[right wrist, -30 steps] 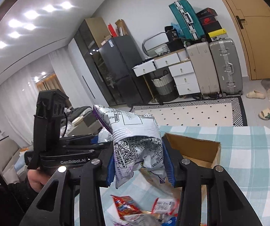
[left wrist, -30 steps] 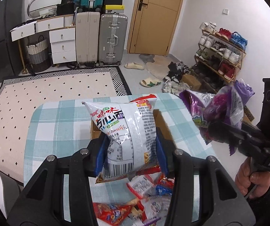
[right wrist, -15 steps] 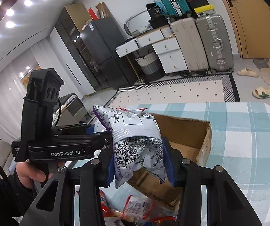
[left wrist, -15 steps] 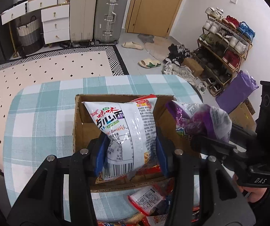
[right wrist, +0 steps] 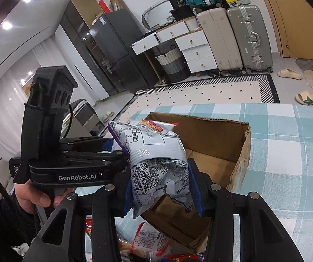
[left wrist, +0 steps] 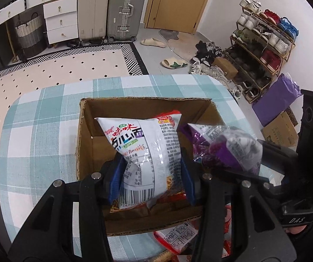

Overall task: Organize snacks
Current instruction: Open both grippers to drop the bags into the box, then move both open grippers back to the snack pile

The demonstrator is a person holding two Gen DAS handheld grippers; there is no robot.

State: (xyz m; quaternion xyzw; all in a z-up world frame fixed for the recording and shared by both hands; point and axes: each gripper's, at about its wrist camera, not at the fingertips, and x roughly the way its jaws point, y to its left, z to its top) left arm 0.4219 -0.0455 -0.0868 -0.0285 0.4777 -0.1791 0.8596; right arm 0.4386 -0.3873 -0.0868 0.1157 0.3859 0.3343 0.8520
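Observation:
My left gripper is shut on a white noodle snack bag and holds it over the open cardboard box. My right gripper is shut on a purple and silver snack bag, also over the box. In the left wrist view the purple bag hangs just right of the white bag. In the right wrist view the left gripper is at the left, with the white bag's top behind the purple bag.
The box stands on a table with a teal checked cloth. Several loose snack packets lie on the table in front of the box, also in the right wrist view. Behind are a rug, suitcases and a shoe rack.
Both grippers have moved forward and down with their bags. They now hang over the box opening, closer together.

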